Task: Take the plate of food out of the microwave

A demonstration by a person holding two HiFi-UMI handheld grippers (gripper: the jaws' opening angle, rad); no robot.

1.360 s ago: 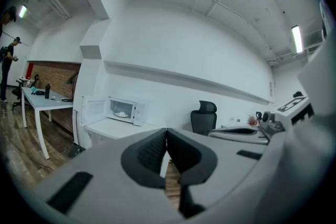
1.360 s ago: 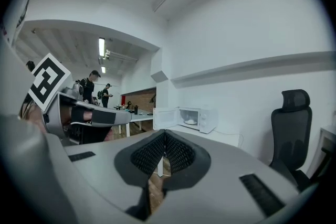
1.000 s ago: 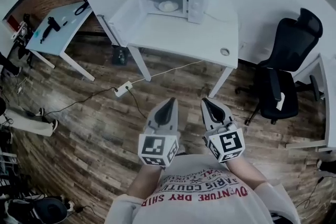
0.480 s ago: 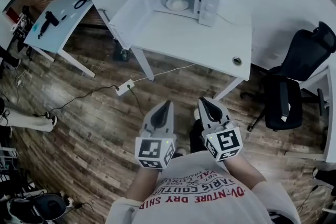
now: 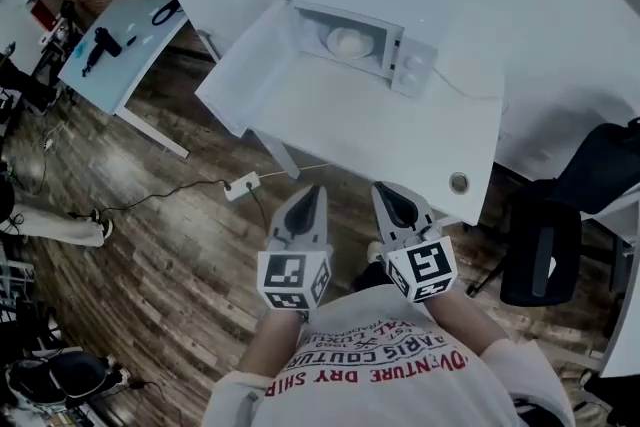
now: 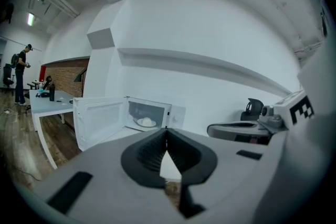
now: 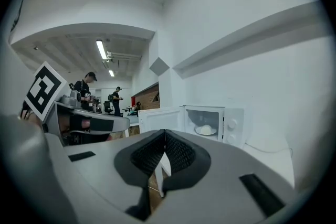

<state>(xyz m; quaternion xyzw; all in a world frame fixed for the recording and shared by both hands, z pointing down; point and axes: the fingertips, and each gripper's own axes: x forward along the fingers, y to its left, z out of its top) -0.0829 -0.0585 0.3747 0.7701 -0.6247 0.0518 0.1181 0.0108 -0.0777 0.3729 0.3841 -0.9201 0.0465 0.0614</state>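
At the far edge of the white table (image 5: 400,140): the microwave (image 5: 365,45), door (image 5: 245,65) swung wide open to the left. The plate of food (image 5: 348,42) sits inside the cavity on the floor of the oven, a pale mound on a pale plate. Nothing touches it.

Both grippers are on the person's side of the table's near edge, over the wooden floor (image 5: 170,245), close to the chest and well apart from the microwave. They are side by side, tips aimed toward the table.
- left gripper (image 5: 314,192): jaws pressed together, tips meeting, nothing between them. Its own view looks straight at the open oven.
- right gripper (image 5: 384,188): same, jaws closed tip to tip, empty. Its view has the plate visible in the cavity, right of the jaws.

Other stuff:
- round cable hole (image 5: 459,182) in the tabletop near the near right corner
- black office chair (image 5: 545,260) right of the table
- power strip (image 5: 244,185) with its cable on the floor by the near left table leg
- second table (image 5: 120,50) off to the left with dark tools on it
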